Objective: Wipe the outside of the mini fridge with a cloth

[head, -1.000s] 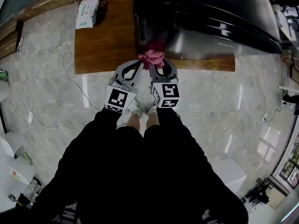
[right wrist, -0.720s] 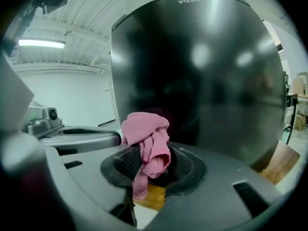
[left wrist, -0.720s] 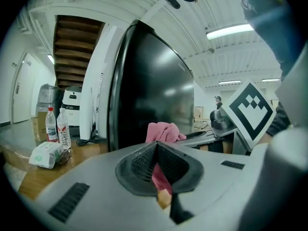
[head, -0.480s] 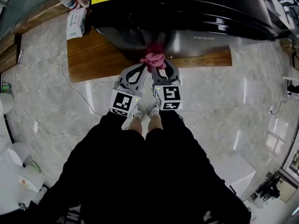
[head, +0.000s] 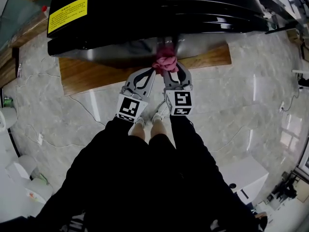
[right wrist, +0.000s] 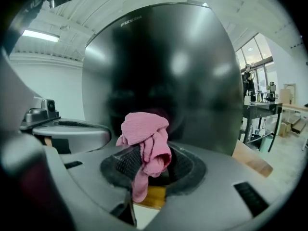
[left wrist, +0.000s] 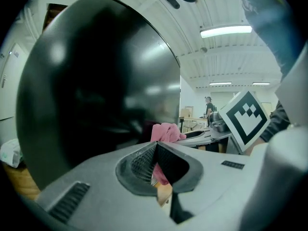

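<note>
Right gripper view: the right tool is clamped on a bunched pink cloth, which is held at the black mini fridge at 12 o'clock. The left tool, at 9 o'clock, is closed on nothing. Wiping is judged barely begun, with most panels left.

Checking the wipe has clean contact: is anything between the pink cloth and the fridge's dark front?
Nothing visible. The pink cloth, clamped in the right hand-held gripper, sits right at the mini fridge's dark front, with no object between them.
</note>
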Action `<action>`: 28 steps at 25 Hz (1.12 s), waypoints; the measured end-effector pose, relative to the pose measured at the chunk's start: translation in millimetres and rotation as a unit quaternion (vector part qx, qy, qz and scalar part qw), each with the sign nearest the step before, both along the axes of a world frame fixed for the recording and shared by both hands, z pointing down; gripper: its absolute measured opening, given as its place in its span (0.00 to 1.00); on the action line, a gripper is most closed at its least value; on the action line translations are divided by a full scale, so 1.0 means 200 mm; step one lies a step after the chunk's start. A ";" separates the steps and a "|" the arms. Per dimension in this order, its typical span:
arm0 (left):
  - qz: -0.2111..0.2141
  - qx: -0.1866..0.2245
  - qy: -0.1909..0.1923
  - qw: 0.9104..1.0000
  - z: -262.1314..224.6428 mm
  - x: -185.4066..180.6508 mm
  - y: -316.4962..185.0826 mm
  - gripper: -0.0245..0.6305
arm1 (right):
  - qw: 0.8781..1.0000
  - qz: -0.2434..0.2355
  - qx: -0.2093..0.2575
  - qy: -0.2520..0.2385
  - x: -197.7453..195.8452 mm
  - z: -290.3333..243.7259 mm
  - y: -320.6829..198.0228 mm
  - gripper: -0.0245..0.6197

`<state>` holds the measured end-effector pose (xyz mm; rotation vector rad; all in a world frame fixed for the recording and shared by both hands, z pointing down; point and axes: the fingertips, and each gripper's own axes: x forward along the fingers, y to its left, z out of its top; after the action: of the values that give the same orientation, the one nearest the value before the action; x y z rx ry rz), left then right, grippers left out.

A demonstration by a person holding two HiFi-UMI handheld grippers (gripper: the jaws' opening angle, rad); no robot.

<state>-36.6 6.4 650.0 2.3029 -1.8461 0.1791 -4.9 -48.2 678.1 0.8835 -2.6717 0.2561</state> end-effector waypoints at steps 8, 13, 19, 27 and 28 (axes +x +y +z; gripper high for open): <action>0.029 0.001 -0.002 1.000 -0.03 0.32 -0.28 0.05 | 1.000 0.023 -0.005 0.003 0.34 0.01 -0.32 0.25; 0.039 0.003 -0.006 0.999 -0.06 0.51 -0.45 0.05 | 1.000 0.015 -0.008 0.003 0.49 0.01 -0.44 0.25; 0.043 0.005 -0.010 0.999 -0.09 0.65 -0.59 0.05 | 1.000 0.019 -0.008 -0.001 0.63 0.02 -0.60 0.25; 0.039 0.005 -0.018 0.999 -0.21 0.72 -0.61 0.05 | 0.999 0.049 -0.006 0.002 0.86 -0.05 -0.79 0.24; 0.042 0.009 -0.020 0.999 -0.24 0.73 -0.61 0.05 | 0.998 0.057 -0.004 -0.004 0.91 -0.09 -0.82 0.24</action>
<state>108.5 -114.8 601.7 2.4071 -1.7777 0.2234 178.0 -213.0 659.8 1.0367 -2.6293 0.2974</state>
